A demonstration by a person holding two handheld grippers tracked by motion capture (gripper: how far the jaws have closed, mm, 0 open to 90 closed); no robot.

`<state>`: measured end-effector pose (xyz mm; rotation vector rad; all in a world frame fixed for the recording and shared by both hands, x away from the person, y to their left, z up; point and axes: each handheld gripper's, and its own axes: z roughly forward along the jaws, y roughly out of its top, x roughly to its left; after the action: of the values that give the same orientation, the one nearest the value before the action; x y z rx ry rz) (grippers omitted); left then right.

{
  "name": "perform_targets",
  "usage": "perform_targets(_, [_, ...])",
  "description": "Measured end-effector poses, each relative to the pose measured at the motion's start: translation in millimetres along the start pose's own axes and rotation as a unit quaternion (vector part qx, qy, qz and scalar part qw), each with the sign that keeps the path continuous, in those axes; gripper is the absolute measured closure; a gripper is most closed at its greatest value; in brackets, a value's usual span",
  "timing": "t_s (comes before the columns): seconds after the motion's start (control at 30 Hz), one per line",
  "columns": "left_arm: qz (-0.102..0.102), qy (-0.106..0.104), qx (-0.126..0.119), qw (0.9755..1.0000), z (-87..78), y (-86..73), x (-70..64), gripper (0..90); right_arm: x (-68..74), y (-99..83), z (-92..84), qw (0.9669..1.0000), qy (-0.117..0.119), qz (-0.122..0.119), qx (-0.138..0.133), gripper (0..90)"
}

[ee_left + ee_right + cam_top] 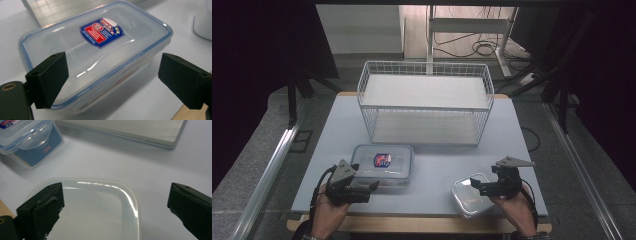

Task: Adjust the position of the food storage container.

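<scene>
Left gripper [373, 186] low at the lower left of the high view, black jaws spread wide with nothing pressed between them; aimed toward the rectangular clear plastic lidded container with blue seal and red-and-blue label [382, 164], just beside its near edge. In the left gripper view, same gripper [110, 80] with pads flanking the near corner of that container [95, 57] (contact not discernible); label up, lid closed.

Right gripper [472, 185] at the lower right of the high view, jaws likewise parted and clamped on nothing; tips hanging over the small square translucent plastic container [469, 197] at the table's near edge. In the right gripper view, gripper [115, 207] straddling that square container [100, 210] below the frame's middle; labelled container [27, 140] in the upper left corner, well apart.

Both containers resting on the pale blue-grey table top [437, 160]; farther back, at the centre of the high view, a white wire basket rack with two pale shelves [425, 102], standing upright on the table; its board edge [130, 130] along the top of the right gripper view.
</scene>
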<state>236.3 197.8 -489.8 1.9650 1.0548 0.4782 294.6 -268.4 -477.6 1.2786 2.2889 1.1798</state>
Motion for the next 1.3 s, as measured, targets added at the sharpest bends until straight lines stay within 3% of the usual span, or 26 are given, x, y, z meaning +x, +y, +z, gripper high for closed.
perform_targets(0.1, [0.002,-0.001,0.002,1.0000,-0.7,0.0,-0.9,11.6,-0.6,-0.7,-0.2,1.0000,-0.006,-0.001,0.002,2.4])
perform_targets(0.23, [-0.007,-0.025,-0.014,0.9996,-3.1,0.7,-1.8,11.1,1.7,-0.7,-0.2,0.9999,-0.009,-0.005,0.004,3.7])
perform_targets(0.6, [-0.019,-0.017,-0.026,0.9993,-6.4,0.1,1.1,8.1,10.5,1.7,-3.6,0.9993,-0.024,-0.029,0.000,18.0])
perform_targets(0.77, [-0.018,-0.005,-0.026,0.9995,-7.6,1.0,0.3,6.1,16.2,3.7,-7.0,0.9992,-0.014,-0.037,0.003,30.2])
perform_targets(0.8, [-0.014,-0.001,-0.024,0.9996,-7.9,1.3,0.2,5.8,19.1,4.6,-8.7,0.9992,-0.004,-0.041,0.004,38.7])
perform_targets(0.9, [-0.012,0.001,-0.023,0.9997,-8.1,1.5,-0.2,5.2,22.8,5.3,-10.6,0.9987,0.002,-0.050,0.007,45.4])
perform_targets(1.0, [-0.009,0.004,-0.022,0.9997,-8.1,2.0,-1.3,4.8,31.5,5.8,-16.0,0.9977,0.021,-0.064,0.010,60.6])
perform_targets(1.1, [-0.008,0.003,-0.022,0.9997,-8.3,2.2,-1.6,4.0,37.6,5.8,-19.9,0.9968,0.029,-0.074,0.010,67.4])
perform_targets(1.17, [-0.010,-0.004,-0.027,0.9996,-9.3,2.6,-1.4,3.4,45.3,4.8,-24.6,0.9955,0.046,-0.083,0.009,77.1])
perform_targets(1.3, [-0.017,-0.012,-0.034,0.9992,-10.0,3.4,-1.8,3.1,57.3,0.9,-29.3,0.9933,0.074,-0.089,0.010,86.0])
